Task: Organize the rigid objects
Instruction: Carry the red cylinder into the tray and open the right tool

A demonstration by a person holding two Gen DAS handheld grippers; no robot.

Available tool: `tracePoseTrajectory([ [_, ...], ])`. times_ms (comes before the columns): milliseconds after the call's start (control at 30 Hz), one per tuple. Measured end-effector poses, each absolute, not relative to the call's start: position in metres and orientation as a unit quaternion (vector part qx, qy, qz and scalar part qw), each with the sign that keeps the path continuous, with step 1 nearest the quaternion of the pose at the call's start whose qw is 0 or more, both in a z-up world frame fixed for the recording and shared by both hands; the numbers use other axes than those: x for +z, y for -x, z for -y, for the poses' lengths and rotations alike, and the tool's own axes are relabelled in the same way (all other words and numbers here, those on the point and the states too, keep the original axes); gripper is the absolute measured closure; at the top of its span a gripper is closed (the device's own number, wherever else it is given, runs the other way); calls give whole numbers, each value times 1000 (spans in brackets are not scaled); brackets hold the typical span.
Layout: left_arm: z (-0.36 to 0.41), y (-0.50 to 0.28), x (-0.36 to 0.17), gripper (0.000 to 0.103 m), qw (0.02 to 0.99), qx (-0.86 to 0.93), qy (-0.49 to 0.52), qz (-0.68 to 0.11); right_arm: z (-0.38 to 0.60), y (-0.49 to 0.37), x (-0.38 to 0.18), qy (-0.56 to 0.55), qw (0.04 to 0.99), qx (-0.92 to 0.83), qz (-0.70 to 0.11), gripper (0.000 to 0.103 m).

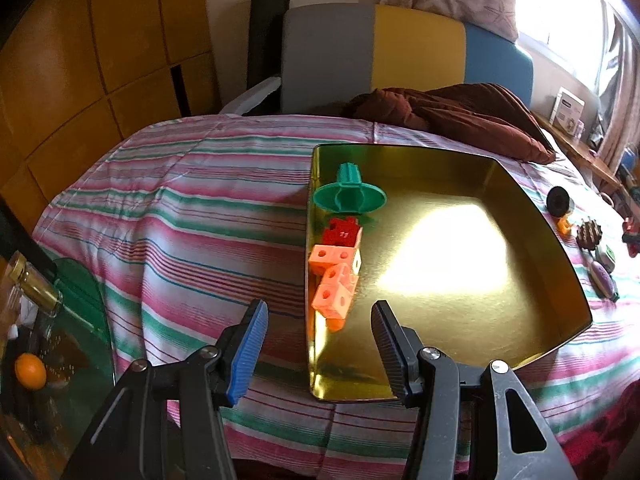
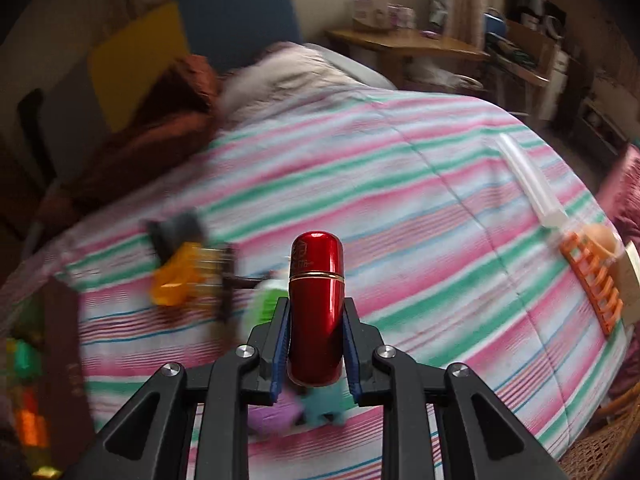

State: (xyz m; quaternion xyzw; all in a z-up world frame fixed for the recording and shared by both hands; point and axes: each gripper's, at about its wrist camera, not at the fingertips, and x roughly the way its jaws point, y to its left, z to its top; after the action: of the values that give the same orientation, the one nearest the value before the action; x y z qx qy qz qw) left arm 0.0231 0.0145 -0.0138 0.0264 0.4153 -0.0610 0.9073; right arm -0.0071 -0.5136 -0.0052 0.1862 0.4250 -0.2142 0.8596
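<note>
A gold metal tray (image 1: pixel 532 236) lies on the striped bedspread. Along its left side sit a green flanged plastic part (image 1: pixel 349 196), a red block (image 1: pixel 341 233) and several orange linked cubes (image 1: pixel 334 280). My left gripper (image 1: pixel 318 334) is open and empty, just above the tray's near left edge. My right gripper (image 2: pixel 316 344) is shut on a glossy red capsule-shaped case (image 2: pixel 316 308) with a gold band, held upright above the bed. The right wrist view is blurred by motion.
Small loose items lie right of the tray: a black wheel (image 1: pixel 559 201), an orange piece (image 1: pixel 564 225), a brown gear (image 1: pixel 589 234), a purple piece (image 1: pixel 602 276). In the right wrist view, an orange toy (image 2: pixel 180 276), an orange comb (image 2: pixel 592 284), a white tube (image 2: pixel 528 180). Brown blanket (image 1: pixel 452 114) at the headboard.
</note>
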Motion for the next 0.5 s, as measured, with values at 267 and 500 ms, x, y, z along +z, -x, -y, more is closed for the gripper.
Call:
tracePoseTrajectory([
  [267, -38, -22, -12, 48, 912, -40, -3, -408, 350, -30, 29, -86, 893, 1, -442, 80],
  [500, -79, -21, -12, 48, 914, 2, 25, -405, 178, -53, -20, -7, 847, 159, -508, 80],
])
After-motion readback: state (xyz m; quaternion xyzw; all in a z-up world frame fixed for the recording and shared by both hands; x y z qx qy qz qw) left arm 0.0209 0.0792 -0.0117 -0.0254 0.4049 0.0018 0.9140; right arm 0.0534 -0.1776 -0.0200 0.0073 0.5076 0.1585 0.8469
